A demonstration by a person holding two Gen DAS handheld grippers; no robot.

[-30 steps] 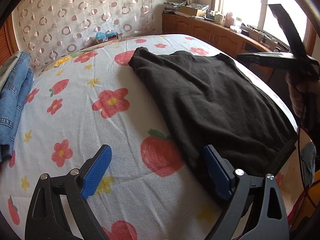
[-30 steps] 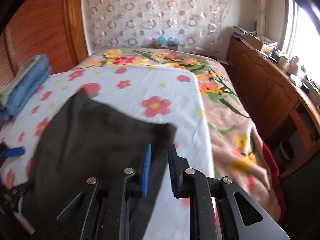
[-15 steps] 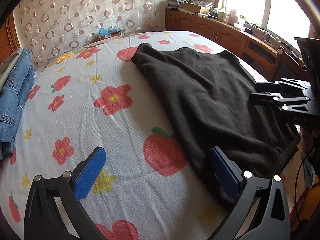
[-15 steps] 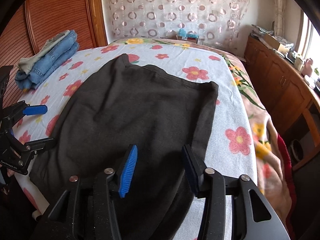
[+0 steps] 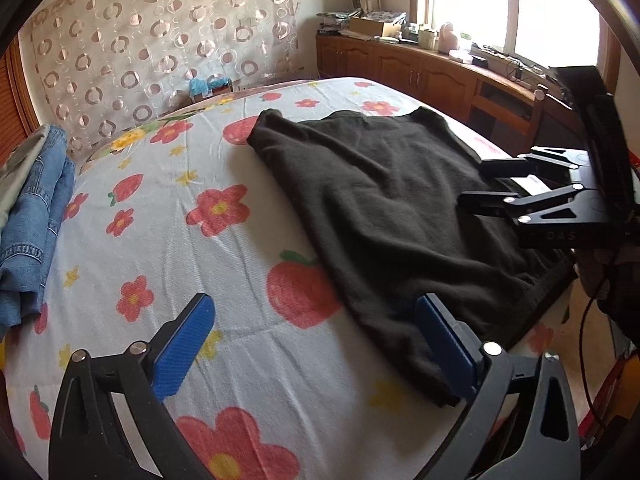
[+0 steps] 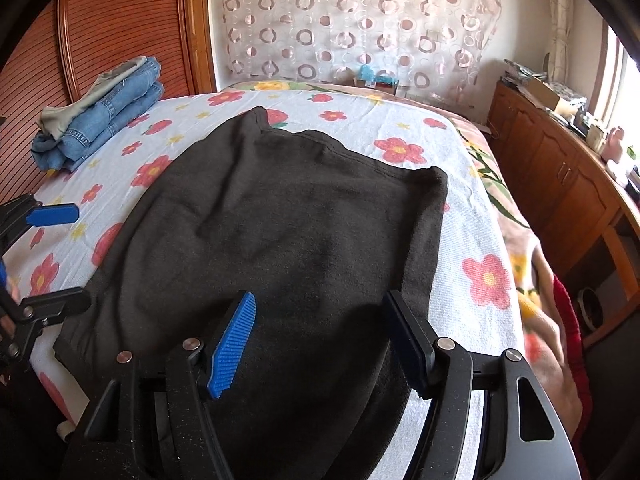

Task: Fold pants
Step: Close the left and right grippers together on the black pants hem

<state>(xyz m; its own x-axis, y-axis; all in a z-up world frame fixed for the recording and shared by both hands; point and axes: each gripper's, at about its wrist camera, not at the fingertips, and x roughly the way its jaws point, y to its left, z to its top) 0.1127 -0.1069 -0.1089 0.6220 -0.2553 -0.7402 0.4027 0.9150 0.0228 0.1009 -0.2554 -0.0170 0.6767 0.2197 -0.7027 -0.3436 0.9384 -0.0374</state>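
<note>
Matt black fleecy pants point(image 6: 280, 220)

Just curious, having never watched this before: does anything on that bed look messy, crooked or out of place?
Mostly tidy. The black pants lie flat but slanted across the flowered sheet, their near edge hanging over the bedside. The folded jeans sit neatly.

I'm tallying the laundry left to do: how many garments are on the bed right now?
3 that I can tell: the black pants spread flat mid-bed, plus folded blue jeans with a grey-green garment on top, stacked by the headboard. The stack may hide more.
</note>
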